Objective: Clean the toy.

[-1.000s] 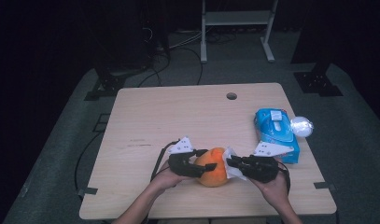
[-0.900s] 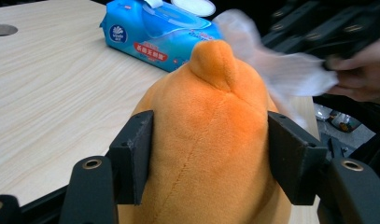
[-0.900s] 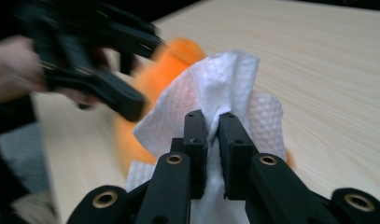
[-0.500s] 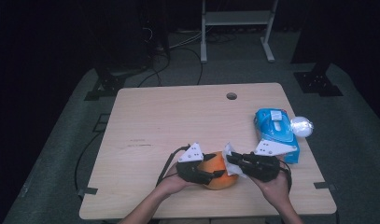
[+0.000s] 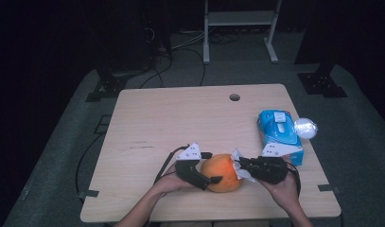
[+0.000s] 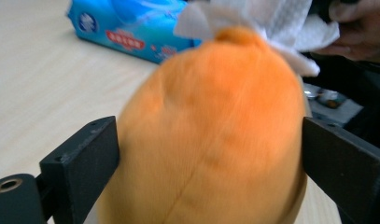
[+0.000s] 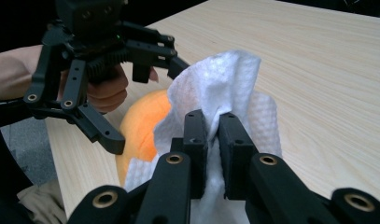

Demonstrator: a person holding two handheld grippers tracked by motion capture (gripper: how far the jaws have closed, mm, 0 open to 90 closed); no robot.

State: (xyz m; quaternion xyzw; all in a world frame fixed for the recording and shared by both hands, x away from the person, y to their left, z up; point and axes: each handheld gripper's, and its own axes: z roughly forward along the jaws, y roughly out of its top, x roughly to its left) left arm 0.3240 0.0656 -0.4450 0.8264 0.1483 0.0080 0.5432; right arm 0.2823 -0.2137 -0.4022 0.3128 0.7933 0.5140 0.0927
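The orange fruit (image 5: 222, 172) lies near the front edge of the light wood table (image 5: 180, 123), dark room w/ grey floor around. Left gripper (image 5: 210, 168) has just been opening, jaws wide beside the fruit. Right gripper (image 5: 238, 166) pinches a white tissue (image 7: 220, 88) against the fruit; blue tissue pack (image 5: 279, 135) behind-right of the fruit.

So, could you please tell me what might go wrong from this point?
The left gripper has just been opening, its jaws wide around the orange fruit without clearly pressing it, so wiping could roll the fruit toward the near table edge. The tissue is pinched in the right gripper by a small fold and might tear or slip.
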